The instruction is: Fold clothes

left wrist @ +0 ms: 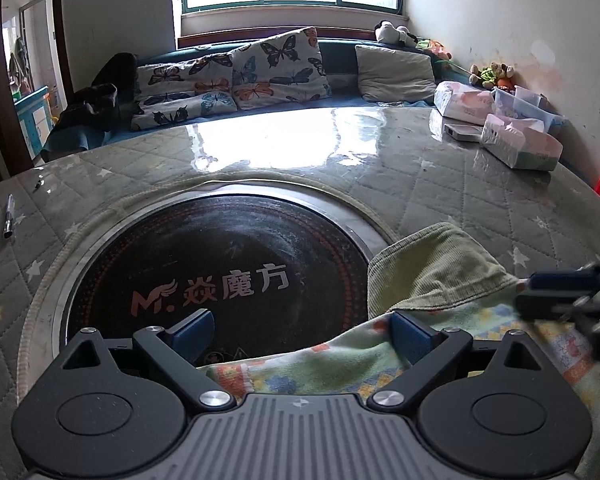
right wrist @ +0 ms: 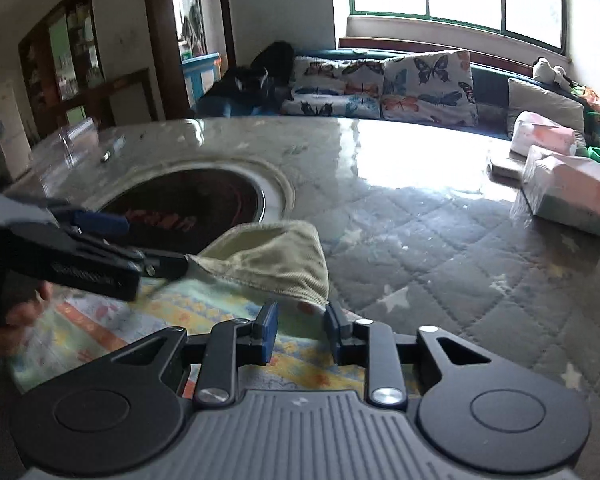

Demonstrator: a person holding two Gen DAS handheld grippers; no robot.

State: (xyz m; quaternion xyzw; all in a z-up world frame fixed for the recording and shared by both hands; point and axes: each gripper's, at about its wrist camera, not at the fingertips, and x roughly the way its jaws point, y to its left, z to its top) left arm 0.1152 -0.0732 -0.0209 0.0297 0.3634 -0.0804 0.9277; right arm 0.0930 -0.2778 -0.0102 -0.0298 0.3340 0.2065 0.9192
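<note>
A small garment lies on the table's near side: a pastel patterned body (left wrist: pixel 340 364) (right wrist: pixel 204 304) with a folded-up olive-green corduroy part (left wrist: pixel 432 268) (right wrist: pixel 276 256) on top. My left gripper (left wrist: pixel 302 330) is open wide at the garment's left edge; its right finger (left wrist: pixel 410 336) rests against the patterned cloth. The right wrist view shows the left gripper (right wrist: pixel 156 244) from the side, one fingertip touching the green part's edge. My right gripper (right wrist: pixel 302 332) is open, low over the patterned cloth just below the green part's corner. It appears blurred at the right edge (left wrist: pixel 532 294).
The quilted, plastic-covered table (left wrist: pixel 420 168) has a round black heater plate (left wrist: pixel 220 256) sunk in its middle, partly under the garment. A pen (left wrist: pixel 9 216) lies far left. Tissue packs (left wrist: pixel 520 144) (right wrist: pixel 572 196) sit back right. Behind is a sofa with butterfly cushions (left wrist: pixel 276 68).
</note>
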